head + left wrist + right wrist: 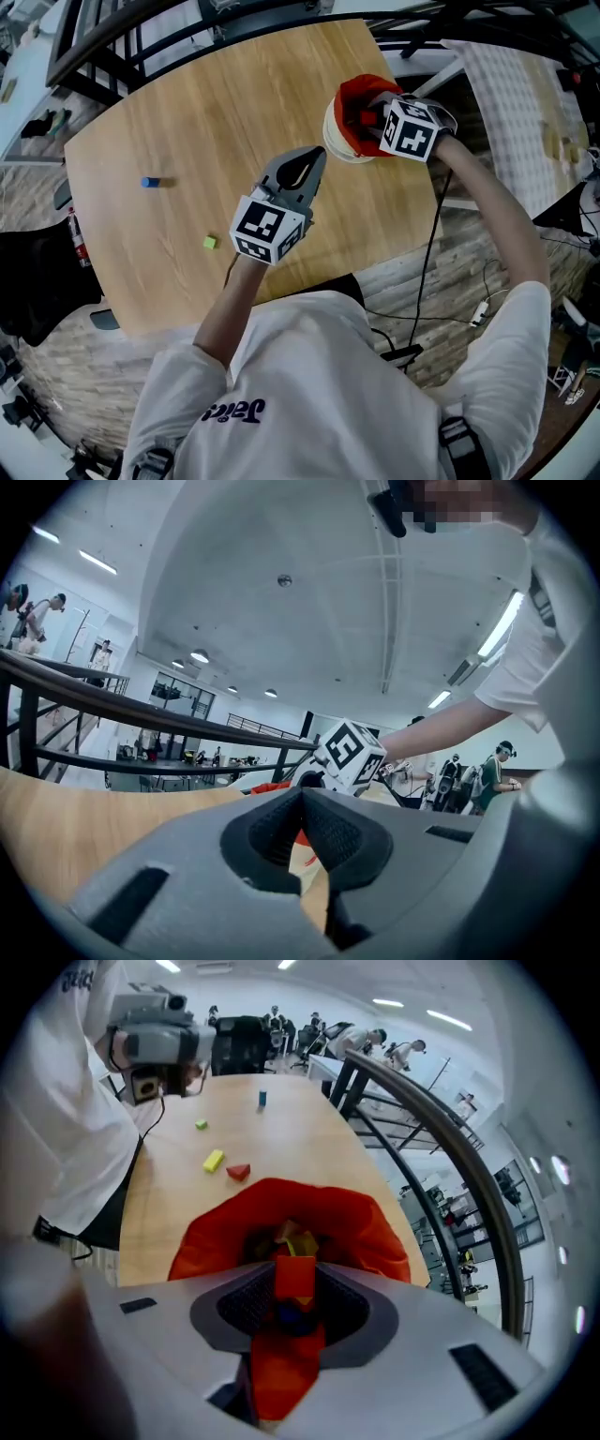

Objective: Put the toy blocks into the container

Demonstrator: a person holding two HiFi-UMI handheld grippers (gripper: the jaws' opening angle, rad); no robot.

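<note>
Right hand-held gripper (294, 1288), clamped on an orange toy block (293, 1274), hangs apparently centred over the red container (375, 1232); release squarely there.

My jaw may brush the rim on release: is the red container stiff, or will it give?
Probably it gives: the red container has a rumpled, uneven rim, like cloth, so it should fold rather than resist. It also seems light, so a sideways nudge from the right gripper might slide it on the smooth table.
</note>
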